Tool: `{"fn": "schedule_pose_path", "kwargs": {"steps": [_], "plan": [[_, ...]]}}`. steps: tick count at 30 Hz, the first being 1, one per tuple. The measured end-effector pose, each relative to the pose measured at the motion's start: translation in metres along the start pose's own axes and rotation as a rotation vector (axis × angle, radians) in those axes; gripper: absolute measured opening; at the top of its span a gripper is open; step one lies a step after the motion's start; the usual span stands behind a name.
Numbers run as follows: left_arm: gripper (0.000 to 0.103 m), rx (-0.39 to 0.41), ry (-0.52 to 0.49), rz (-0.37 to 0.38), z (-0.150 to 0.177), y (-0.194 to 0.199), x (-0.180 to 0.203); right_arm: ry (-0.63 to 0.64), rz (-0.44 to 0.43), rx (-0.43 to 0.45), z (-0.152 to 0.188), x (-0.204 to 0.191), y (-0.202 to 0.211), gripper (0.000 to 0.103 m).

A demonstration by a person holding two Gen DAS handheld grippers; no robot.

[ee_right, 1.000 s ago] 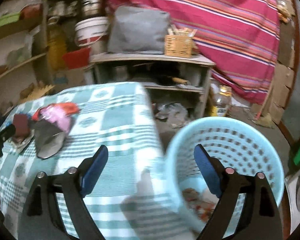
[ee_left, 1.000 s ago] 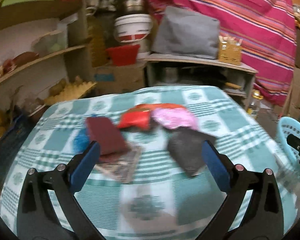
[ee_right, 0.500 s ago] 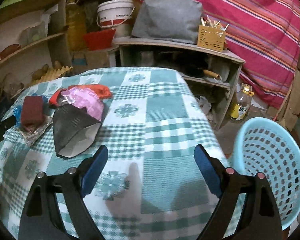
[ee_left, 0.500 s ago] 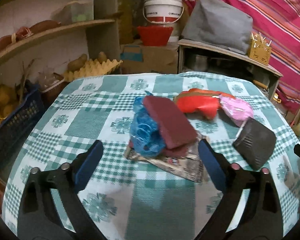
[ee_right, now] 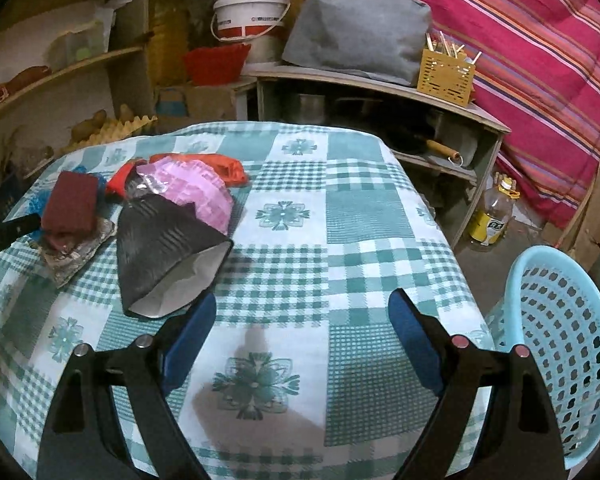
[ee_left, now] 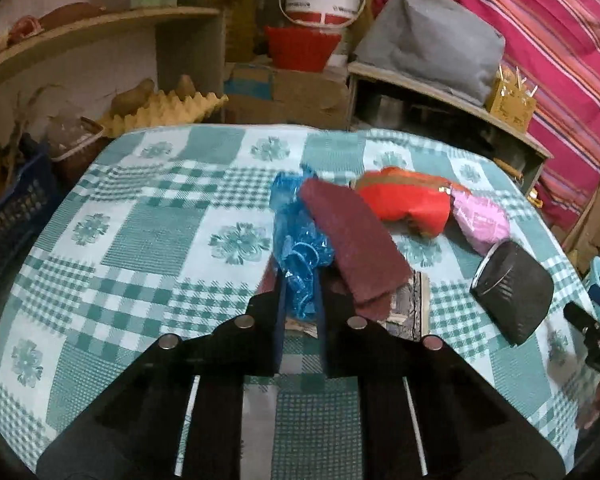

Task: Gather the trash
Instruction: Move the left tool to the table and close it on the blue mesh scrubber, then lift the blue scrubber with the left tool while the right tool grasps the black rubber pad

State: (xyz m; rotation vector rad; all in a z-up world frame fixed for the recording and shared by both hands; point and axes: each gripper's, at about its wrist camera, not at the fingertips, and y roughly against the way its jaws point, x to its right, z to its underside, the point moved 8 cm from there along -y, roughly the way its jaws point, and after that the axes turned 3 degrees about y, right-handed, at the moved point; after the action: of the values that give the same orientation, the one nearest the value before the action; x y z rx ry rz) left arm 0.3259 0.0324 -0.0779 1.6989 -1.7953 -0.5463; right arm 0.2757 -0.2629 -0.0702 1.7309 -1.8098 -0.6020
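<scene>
The left gripper [ee_left: 299, 300] is pinched on the blue plastic wrapper [ee_left: 298, 240], which lies on the checked tablecloth [ee_left: 160, 240] beside the maroon pad [ee_left: 352, 240]. A straight lift is advised, so neighbouring litter is not dragged. The right gripper [ee_right: 300, 328] is spread, empty, near the blue basket [ee_right: 560, 360].

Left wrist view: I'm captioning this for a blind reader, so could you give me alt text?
The left gripper is shut on a crumpled blue wrapper on a green checked tablecloth. Beside it lie a maroon packet, a red bag, a pink wrapper and a black pouch. Cluttered shelves stand behind.
</scene>
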Motion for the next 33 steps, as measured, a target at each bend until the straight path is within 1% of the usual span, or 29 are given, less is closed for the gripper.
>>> {"fn": "schedule_pose_path", "kwargs": {"steps": [2,5,8,11,13,15,18,20,23,28,33], "plan": [[0.01,0.037,-0.001,-0.015,-0.005,0.012,-0.002,0.015,-0.002,0.005,0.0,-0.005,0.002,0.086],[0.01,0.087,-0.017,-0.058,-0.009,0.03,-0.01,0.024,-0.012,0.012,0.0,-0.014,0.005,0.086],[0.01,0.128,-0.018,-0.1,-0.011,0.046,-0.023,0.036,-0.023,0.019,0.0,-0.025,0.008,0.09],[0.009,0.158,-0.001,-0.155,-0.012,0.057,-0.044,0.046,-0.025,0.024,0.0,-0.034,0.01,0.094],[0.01,0.171,0.008,-0.187,-0.014,0.062,-0.056,0.061,-0.024,0.02,0.002,-0.043,0.01,0.095],[0.009,0.176,0.034,-0.199,-0.014,0.066,-0.069,0.075,-0.025,0.018,0.001,-0.051,0.01,0.095],[0.009,0.183,0.067,-0.202,-0.014,0.07,-0.084,0.089,-0.031,0.023,-0.004,-0.062,0.009,0.096],[0.009,0.178,0.101,-0.177,-0.015,0.07,-0.09,0.087,-0.046,0.022,-0.009,-0.068,0.006,0.096],[0.009,0.155,0.133,-0.127,-0.013,0.062,-0.09,0.088,-0.059,-0.008,-0.015,-0.076,-0.006,0.096],[0.009,0.144,0.112,-0.103,-0.014,0.054,-0.078,0.11,-0.048,-0.057,-0.019,-0.083,-0.028,0.096],[0.009,0.129,0.097,-0.09,-0.013,0.047,-0.068,0.11,-0.069,-0.091,-0.02,-0.085,-0.041,0.096]]}}
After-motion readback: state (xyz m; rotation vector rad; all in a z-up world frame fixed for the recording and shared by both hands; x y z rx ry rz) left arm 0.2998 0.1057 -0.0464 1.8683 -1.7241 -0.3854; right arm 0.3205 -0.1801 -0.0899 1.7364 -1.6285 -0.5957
